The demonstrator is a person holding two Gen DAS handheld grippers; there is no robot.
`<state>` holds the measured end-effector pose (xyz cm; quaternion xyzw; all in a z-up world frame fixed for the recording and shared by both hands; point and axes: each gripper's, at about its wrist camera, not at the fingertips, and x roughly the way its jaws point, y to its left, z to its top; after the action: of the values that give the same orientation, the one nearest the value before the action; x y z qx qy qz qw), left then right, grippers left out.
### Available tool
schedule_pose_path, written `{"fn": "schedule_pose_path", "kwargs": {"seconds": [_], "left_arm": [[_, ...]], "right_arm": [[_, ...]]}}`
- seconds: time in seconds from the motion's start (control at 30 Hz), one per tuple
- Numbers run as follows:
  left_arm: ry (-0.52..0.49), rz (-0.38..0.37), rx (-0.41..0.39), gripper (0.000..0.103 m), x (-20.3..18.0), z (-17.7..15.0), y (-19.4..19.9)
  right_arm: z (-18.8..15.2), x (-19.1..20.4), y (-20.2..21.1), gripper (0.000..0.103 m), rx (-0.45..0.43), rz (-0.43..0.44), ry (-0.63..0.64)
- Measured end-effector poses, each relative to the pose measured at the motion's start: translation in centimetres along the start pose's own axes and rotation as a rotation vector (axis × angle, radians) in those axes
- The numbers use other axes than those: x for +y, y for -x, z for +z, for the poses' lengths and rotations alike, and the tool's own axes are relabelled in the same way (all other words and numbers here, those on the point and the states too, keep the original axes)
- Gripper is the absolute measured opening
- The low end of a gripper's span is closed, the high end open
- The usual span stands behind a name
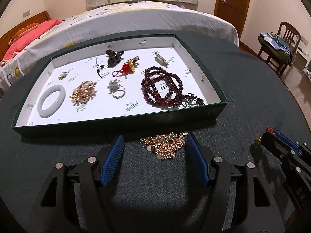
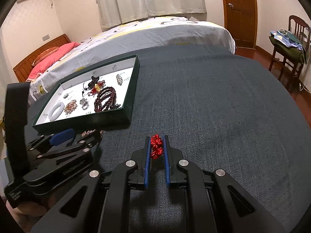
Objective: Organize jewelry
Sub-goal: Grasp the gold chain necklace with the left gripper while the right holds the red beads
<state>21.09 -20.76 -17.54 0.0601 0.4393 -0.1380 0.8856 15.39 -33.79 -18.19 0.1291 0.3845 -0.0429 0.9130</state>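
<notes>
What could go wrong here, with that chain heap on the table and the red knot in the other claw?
1. The open left gripper straddles the loose gold chain heap; closing may catch only some strands, so others could trail or snag on the tray's near wall.
2. The right gripper pinches only the red knotted cord; its gold charm hangs outside the grip and could swing or slip free.

Heaped gold chain jewelry (image 1: 165, 144) on dark cloth, just before green tray (image 1: 120, 125) of jewelry.
</notes>
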Motion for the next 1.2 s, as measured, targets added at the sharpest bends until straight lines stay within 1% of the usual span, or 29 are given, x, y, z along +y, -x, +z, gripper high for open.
{"fn": "schedule_pose_path", "kwargs": {"seconds": [0.17, 0.2, 0.23, 0.27, 0.33, 0.37, 0.4, 0.53, 0.63, 0.83, 1.2], "left_arm": [[-0.005, 0.006, -0.011, 0.065, 0.0, 0.1, -0.1], [-0.007, 0.004, -0.013, 0.062, 0.0, 0.0, -0.1], [-0.009, 0.001, -0.014, 0.057, 0.0, 0.1, -0.1], [-0.015, 0.001, -0.016, 0.056, 0.0, 0.1, 0.0], [-0.021, -0.011, -0.022, 0.041, 0.1, 0.1, 0.1], [-0.026, -0.018, -0.024, 0.037, 0.0, 0.0, 0.1], [-0.032, -0.031, -0.026, 0.028, 0.0, 0.0, 0.1], [-0.021, -0.041, -0.028, 0.019, 0.3, 0.0, 0.1], [-0.009, -0.062, -0.031, 0.018, 0.7, -0.2, 0.3], [-0.013, -0.066, -0.044, 0.018, 0.8, -0.6, 0.8], [-0.018, -0.038, -0.071, 0.018, 1.5, -0.4, 2.9]], "right_arm": [[0.0, 0.0, 0.0, 0.012, -0.001, 0.007, -0.007], [0.0, 0.0, 0.0, 0.012, -0.001, 0.006, -0.006], [0.0, 0.0, -0.1, 0.012, 0.001, 0.007, -0.006], [-0.1, 0.0, -0.1, 0.012, 0.002, 0.008, -0.007], [-0.1, 0.0, -0.1, 0.012, 0.004, 0.010, -0.008], [-0.1, 0.0, -0.1, 0.012, 0.005, 0.011, -0.009], [-0.1, 0.0, -0.2, 0.012, 0.005, 0.012, -0.009], [-0.1, 0.0, -0.2, 0.012, 0.005, 0.014, -0.010], [-0.1, 0.0, -0.2, 0.012, 0.006, 0.015, -0.009], [-0.3, 0.3, -0.3, 0.012, 0.009, 0.018, -0.007], [-0.2, 1.1, 0.2, 0.012, -0.003, 0.052, -0.003]]}}
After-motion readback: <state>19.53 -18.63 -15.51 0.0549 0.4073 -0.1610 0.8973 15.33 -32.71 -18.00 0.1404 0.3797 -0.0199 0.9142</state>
